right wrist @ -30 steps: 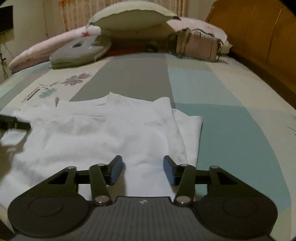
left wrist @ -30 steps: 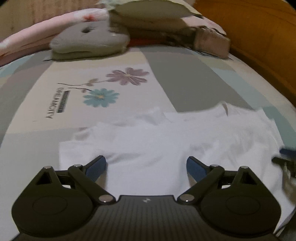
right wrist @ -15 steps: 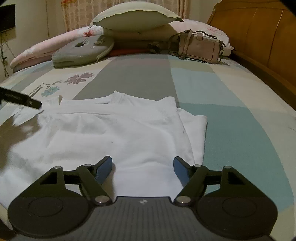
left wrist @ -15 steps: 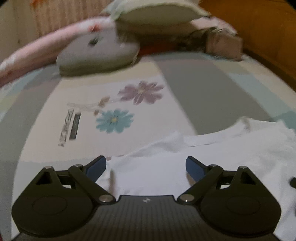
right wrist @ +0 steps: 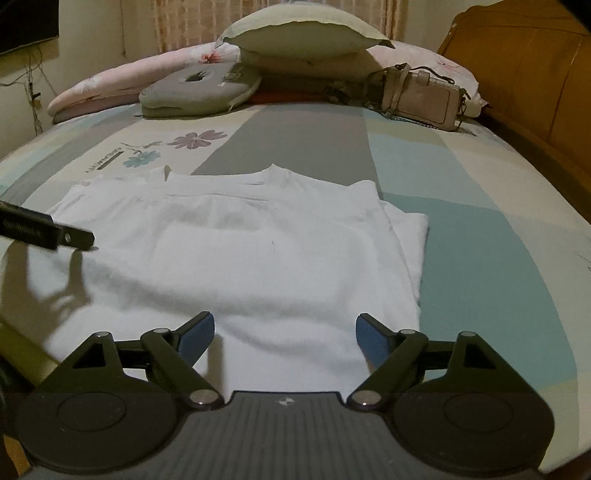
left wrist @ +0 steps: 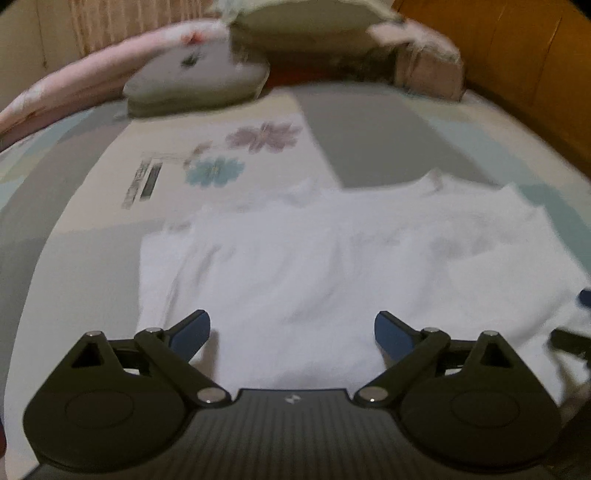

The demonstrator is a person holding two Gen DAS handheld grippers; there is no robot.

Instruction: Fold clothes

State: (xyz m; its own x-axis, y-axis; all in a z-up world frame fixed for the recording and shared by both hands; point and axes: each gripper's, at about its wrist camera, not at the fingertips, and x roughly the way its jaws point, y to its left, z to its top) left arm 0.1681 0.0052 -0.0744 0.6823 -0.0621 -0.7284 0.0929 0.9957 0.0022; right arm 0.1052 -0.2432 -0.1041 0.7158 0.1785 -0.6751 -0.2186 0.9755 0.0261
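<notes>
Since a second ago the right gripper (right wrist: 284, 330) has let its jaws spread from narrow to wide, and they are opening further with nothing pinched between them, while the left gripper (left wrist: 291, 328) has kept its jaws wide and empty. One white T-shirt (right wrist: 236, 254) lies partly folded on the bed (right wrist: 480, 236), with two pillows (right wrist: 303, 33), one grey cushion (right wrist: 199, 88) and one pink handbag (right wrist: 421, 96) at its far end. Both grippers tilt down over the shirt's near edge, side by side.

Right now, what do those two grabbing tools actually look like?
Both look alike: the left tool and right tool are matte black, with a ribbed body bearing a small white emblem, two round discs, silver pivot pins, angular link arms and blue finger pads.
</notes>
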